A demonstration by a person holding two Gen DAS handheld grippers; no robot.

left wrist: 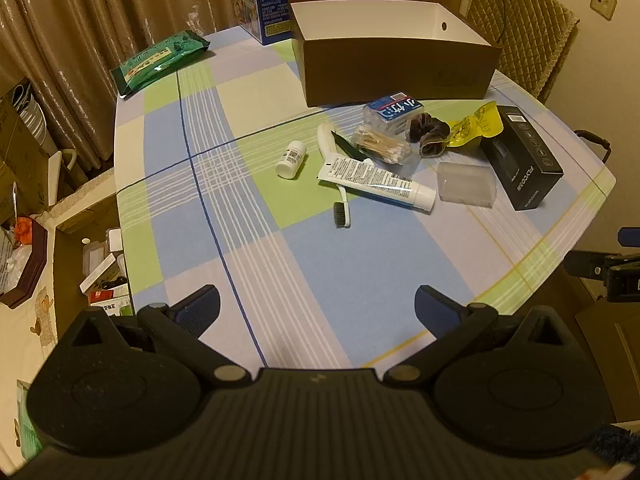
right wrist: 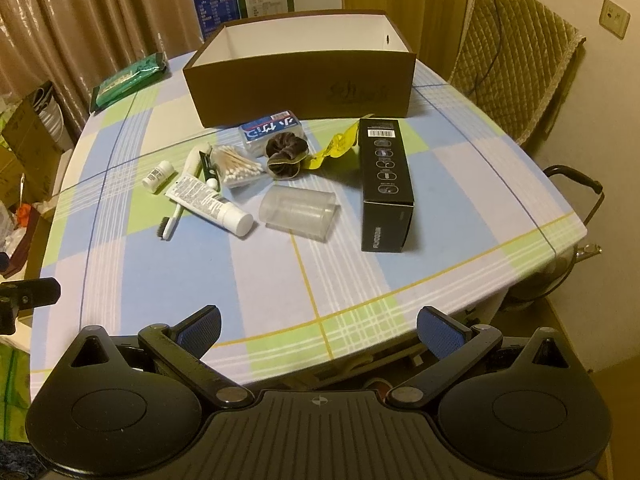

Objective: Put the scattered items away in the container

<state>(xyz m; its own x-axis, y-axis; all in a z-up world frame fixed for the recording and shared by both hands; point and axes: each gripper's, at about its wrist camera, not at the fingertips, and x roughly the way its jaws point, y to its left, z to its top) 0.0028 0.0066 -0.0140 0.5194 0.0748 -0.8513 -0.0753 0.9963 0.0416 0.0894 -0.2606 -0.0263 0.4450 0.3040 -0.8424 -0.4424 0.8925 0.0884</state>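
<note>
Nothing was tidied yet: the brown box stood empty (as far as visible), toothpaste tube and the other items lay scattered on the tabletop, both jaws wide open, holding nothing.

One brown box, one toothpaste tube, one toothbrush, one pill bottle, one black carton.

Warm dim light; beige curtains hang at ten o'clock, a quilted chair stands at two o'clock by a cream wall.
</note>
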